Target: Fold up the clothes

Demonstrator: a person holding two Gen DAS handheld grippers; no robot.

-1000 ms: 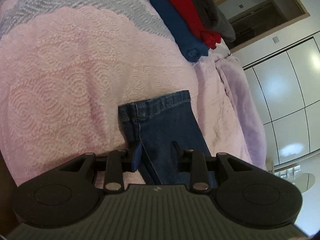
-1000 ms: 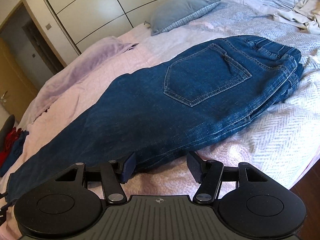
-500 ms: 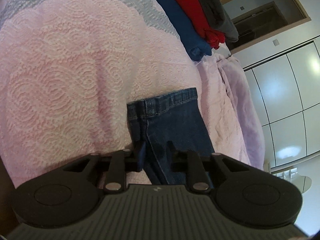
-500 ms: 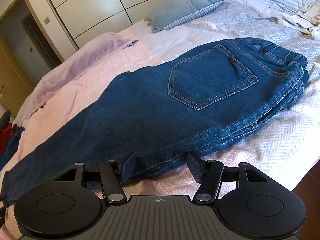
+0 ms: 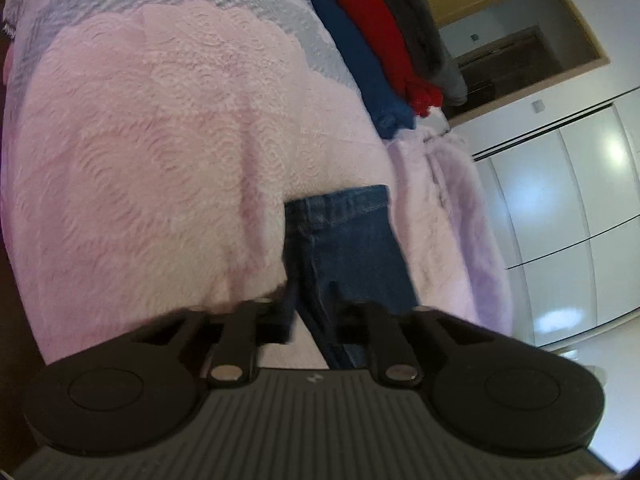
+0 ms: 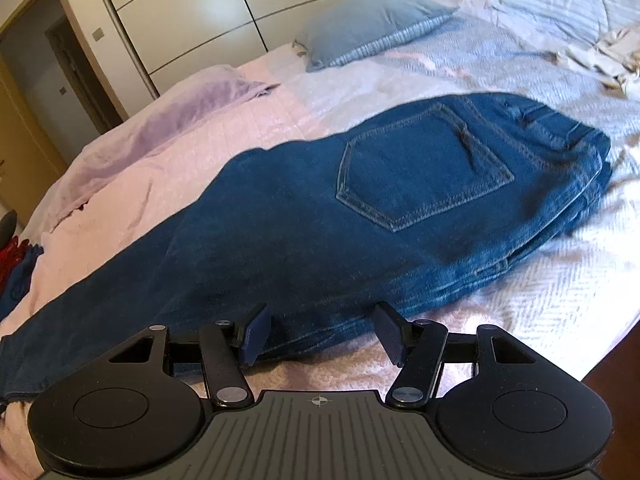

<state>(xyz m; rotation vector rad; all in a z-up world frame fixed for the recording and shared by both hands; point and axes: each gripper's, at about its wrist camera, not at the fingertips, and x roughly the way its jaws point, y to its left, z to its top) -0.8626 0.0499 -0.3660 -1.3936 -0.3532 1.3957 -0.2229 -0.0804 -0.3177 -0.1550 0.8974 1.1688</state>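
Blue jeans (image 6: 360,208) lie folded lengthwise across the pink bedspread (image 6: 248,120), back pocket up, waist to the right. My right gripper (image 6: 322,334) is open, its fingers on either side of the jeans' near edge at mid-thigh. In the left wrist view the leg hem (image 5: 340,216) lies on the bedspread (image 5: 160,160). My left gripper (image 5: 314,320) has its fingers close on either side of the leg's edge; the view is blurred and I cannot tell whether they grip the cloth.
A stack of folded clothes, blue (image 5: 360,60), red (image 5: 384,40) and dark grey (image 5: 420,32), lies at the bed's far end. A blue pillow (image 6: 372,36), a beige garment (image 6: 600,52) and a lilac blanket (image 6: 168,124) lie on the bed. Wardrobe doors (image 6: 200,20) stand beyond.
My left gripper's fingers have narrowed around the jeans leg edge and moved closer to the hem. My right gripper shifted slightly along the jeans' edge and stays open.
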